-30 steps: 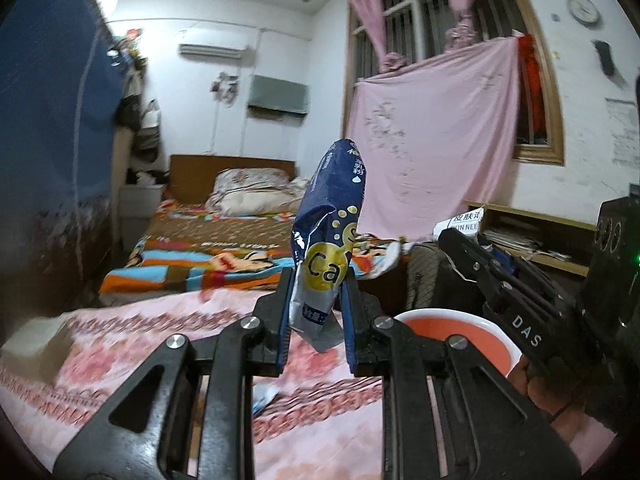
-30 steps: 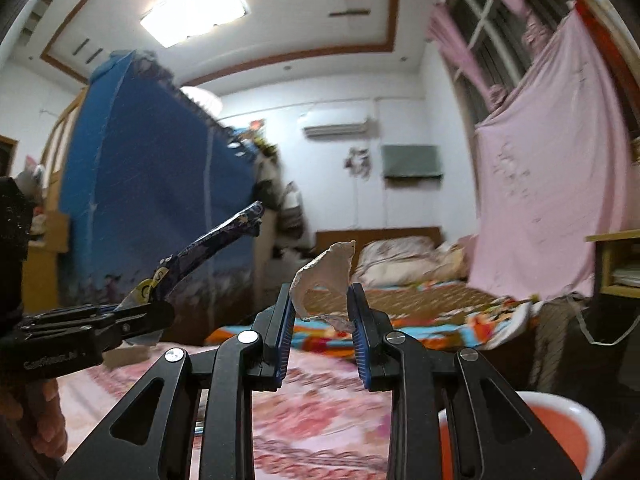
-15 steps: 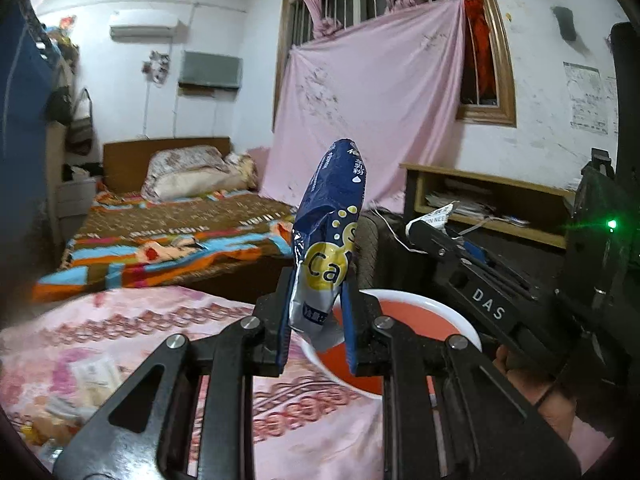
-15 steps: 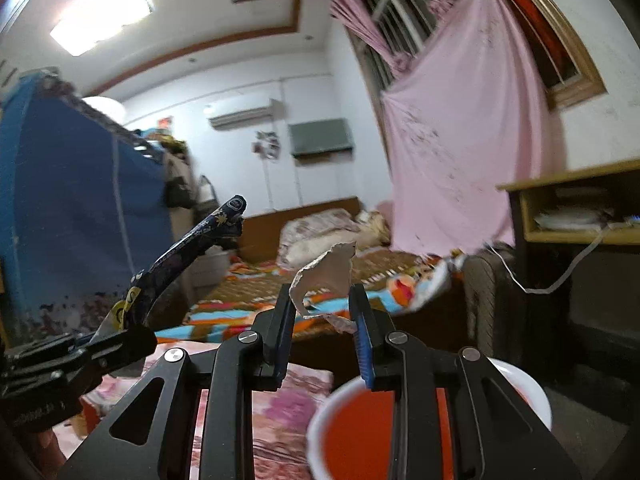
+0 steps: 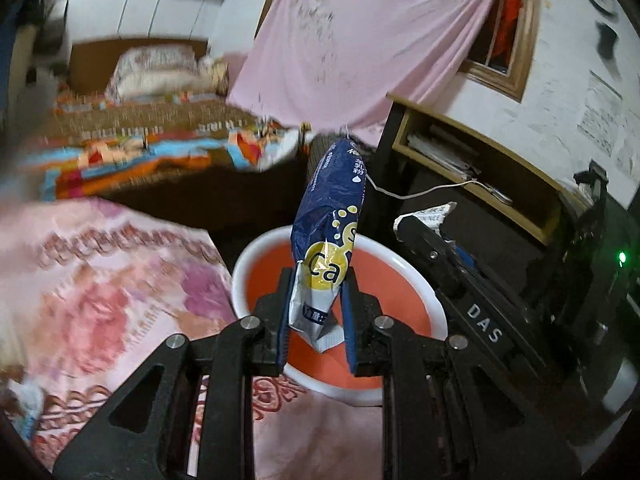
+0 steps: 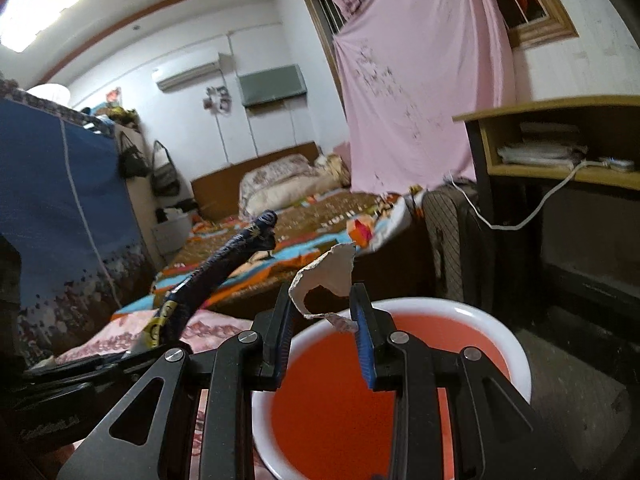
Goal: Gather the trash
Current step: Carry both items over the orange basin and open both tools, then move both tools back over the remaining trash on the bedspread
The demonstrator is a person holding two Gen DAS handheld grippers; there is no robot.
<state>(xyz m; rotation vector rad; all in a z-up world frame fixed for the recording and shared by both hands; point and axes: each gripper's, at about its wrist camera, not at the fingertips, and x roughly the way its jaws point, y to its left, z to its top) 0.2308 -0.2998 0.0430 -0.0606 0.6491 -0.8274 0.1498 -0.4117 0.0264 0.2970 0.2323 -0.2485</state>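
Note:
My left gripper (image 5: 316,316) is shut on a blue foil packet (image 5: 332,224) with a yellow "Ca" circle, held upright over the red basin (image 5: 392,284) with a white rim. My right gripper (image 6: 322,320) is shut on a torn white paper scrap (image 6: 334,272), held above the same basin (image 6: 440,360). The packet also shows at the left in the right wrist view (image 6: 224,264). The right gripper with its scrap (image 5: 428,216) shows at the right in the left wrist view.
The basin stands at the corner of a pink flowered bed cover (image 5: 100,300). A second bed (image 6: 304,216) with a striped blanket lies beyond. A wooden desk (image 6: 560,148) with a white cable stands to the right. A dark floor gap (image 5: 248,196) separates the beds.
Both grippers have swung right and tipped down, so the red basin now lies directly beneath the packet and the paper scrap. Both still hold their trash.

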